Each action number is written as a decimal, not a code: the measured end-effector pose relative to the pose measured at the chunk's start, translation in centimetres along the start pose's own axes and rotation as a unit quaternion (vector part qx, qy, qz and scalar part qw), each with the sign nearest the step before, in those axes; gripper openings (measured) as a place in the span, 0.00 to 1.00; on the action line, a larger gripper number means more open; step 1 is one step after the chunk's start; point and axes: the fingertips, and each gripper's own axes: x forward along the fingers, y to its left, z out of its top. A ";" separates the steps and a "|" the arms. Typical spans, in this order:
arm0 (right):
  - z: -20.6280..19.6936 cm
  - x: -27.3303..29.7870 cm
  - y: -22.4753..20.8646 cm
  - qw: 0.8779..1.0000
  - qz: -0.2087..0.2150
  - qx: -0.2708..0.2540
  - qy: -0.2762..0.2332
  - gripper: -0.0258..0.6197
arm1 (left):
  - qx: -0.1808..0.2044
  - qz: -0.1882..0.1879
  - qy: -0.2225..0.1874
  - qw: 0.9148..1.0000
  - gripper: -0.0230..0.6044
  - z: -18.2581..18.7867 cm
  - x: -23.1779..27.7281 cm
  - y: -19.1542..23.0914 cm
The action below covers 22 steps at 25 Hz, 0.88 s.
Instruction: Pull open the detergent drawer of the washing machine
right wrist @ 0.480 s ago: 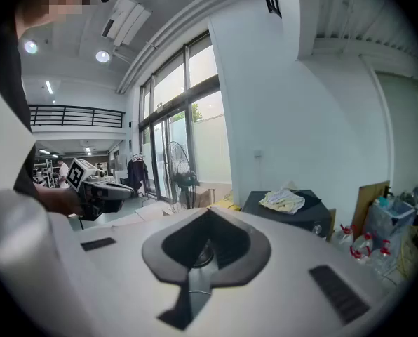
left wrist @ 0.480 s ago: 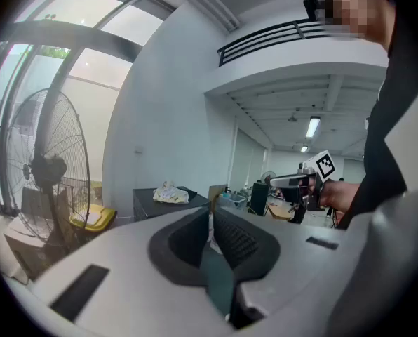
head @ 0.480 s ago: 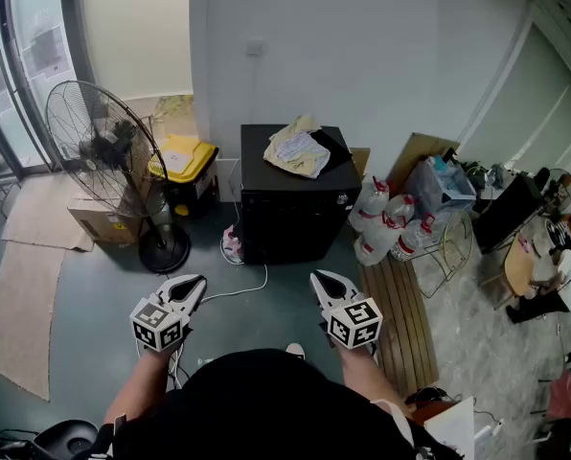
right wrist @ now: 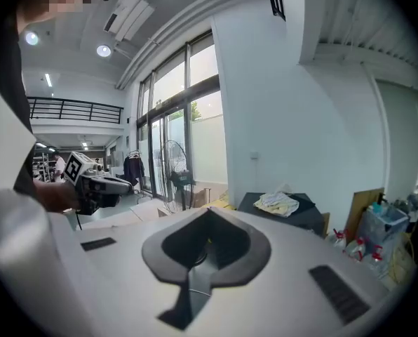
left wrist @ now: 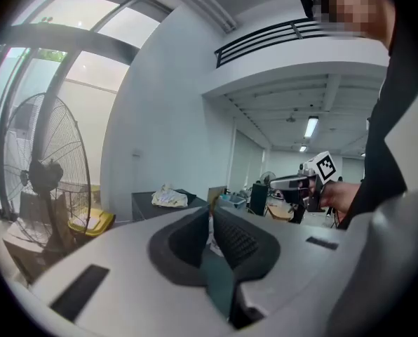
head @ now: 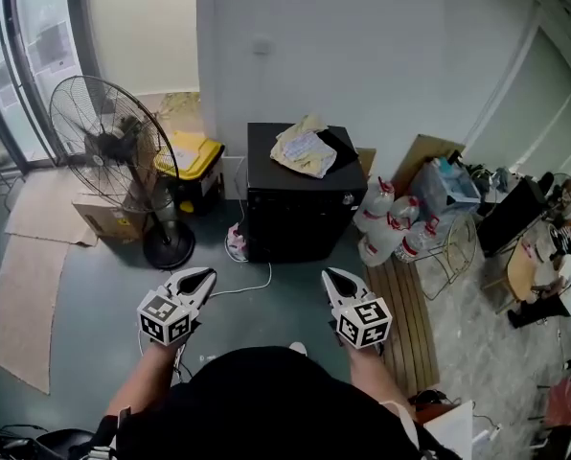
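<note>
A black box-shaped machine (head: 295,209) stands against the white wall, with crumpled cloths (head: 305,149) on its top. No detergent drawer shows on it from here. My left gripper (head: 201,276) and right gripper (head: 333,276) hover side by side above the floor, well short of the machine, both shut and empty. In the left gripper view the shut jaws (left wrist: 210,213) point toward the machine (left wrist: 149,203), and the right gripper (left wrist: 293,182) shows off to the side. The right gripper view shows its shut jaws (right wrist: 209,213) with the machine (right wrist: 300,216) ahead to the right.
A large standing fan (head: 113,151) is left of the machine, with a yellow-lidded bin (head: 190,161) and a cardboard box (head: 103,220) beside it. Water bottles (head: 386,220) and a slatted wooden pallet (head: 405,324) lie to the right. A white cable (head: 252,284) runs across the floor.
The head view has shifted a little to the right. Both grippers stay shut and hold about the same place in front of the machine.
</note>
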 end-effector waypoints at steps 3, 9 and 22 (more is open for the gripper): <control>-0.2 0.0 -0.2 1.000 -0.004 0.009 0.004 0.04 | 0.004 0.000 -0.003 1.000 0.08 0.3 0.2 0.3; -0.5 -0.2 -0.8 1.000 -0.012 0.004 0.028 0.04 | 0.002 0.000 0.000 1.000 0.09 0.0 1.2 0.1; -0.1 2.9 -0.9 0.999 0.046 0.001 0.017 0.35 | -0.010 0.001 -0.003 1.000 0.41 -0.2 3.2 1.3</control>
